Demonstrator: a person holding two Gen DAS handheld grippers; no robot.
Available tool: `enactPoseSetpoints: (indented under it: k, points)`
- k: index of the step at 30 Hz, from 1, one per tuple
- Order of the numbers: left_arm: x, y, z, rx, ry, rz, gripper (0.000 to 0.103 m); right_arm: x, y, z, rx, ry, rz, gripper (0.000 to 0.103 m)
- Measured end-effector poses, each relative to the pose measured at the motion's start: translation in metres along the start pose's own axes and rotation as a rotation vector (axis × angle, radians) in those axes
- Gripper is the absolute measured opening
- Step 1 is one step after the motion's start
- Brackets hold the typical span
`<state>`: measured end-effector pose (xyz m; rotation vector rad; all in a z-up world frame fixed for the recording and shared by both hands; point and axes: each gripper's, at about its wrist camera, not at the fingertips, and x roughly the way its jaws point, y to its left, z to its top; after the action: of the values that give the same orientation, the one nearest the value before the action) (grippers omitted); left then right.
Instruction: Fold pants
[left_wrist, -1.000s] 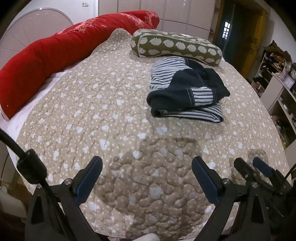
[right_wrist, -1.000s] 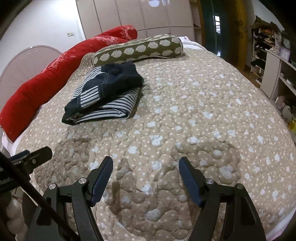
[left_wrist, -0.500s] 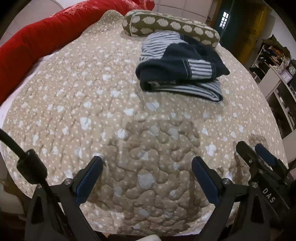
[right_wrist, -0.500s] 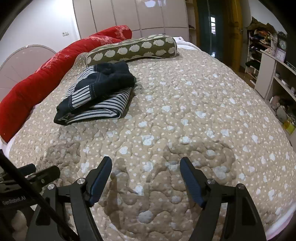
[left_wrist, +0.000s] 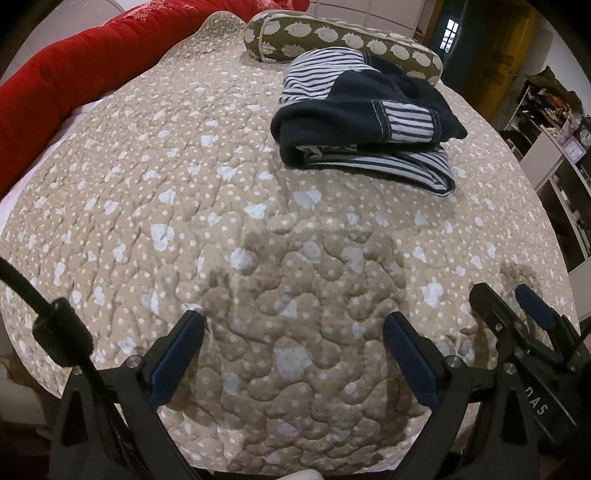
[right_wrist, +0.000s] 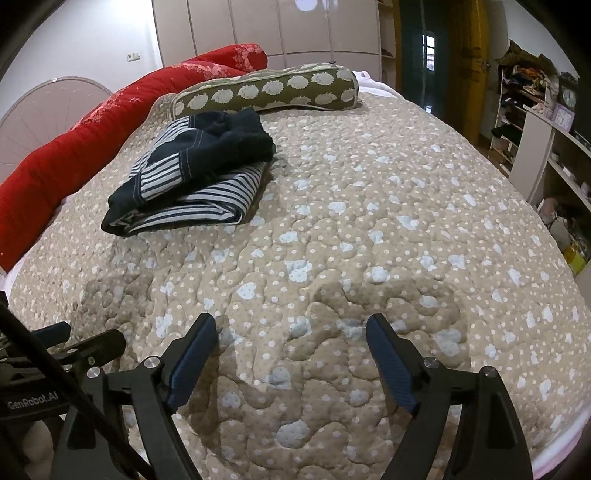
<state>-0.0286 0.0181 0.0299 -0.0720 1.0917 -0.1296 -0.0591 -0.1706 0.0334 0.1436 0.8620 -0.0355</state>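
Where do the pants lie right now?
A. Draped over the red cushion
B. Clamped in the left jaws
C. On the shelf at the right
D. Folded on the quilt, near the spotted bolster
D: the pants sit folded on the quilt just in front of the spotted bolster, apart from both open grippers.

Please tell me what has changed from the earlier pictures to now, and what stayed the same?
Both views have shifted a little: the left gripper has moved closer to the pants, which now look larger, and the right gripper has changed its angle slightly. Nothing was grasped or released. Both grippers stay open and empty over the quilt, and the pants remain folded in front of the bolster pillow.
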Motion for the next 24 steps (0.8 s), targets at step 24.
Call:
enactPoseSetpoints:
  k: [24]
  points:
    - [0.0025,-0.0005,0.0002,0.002,-0.002,0.001,0.100,0.0004,0.0015,-0.0014,-0.001,-0.014,-0.004,0.091]
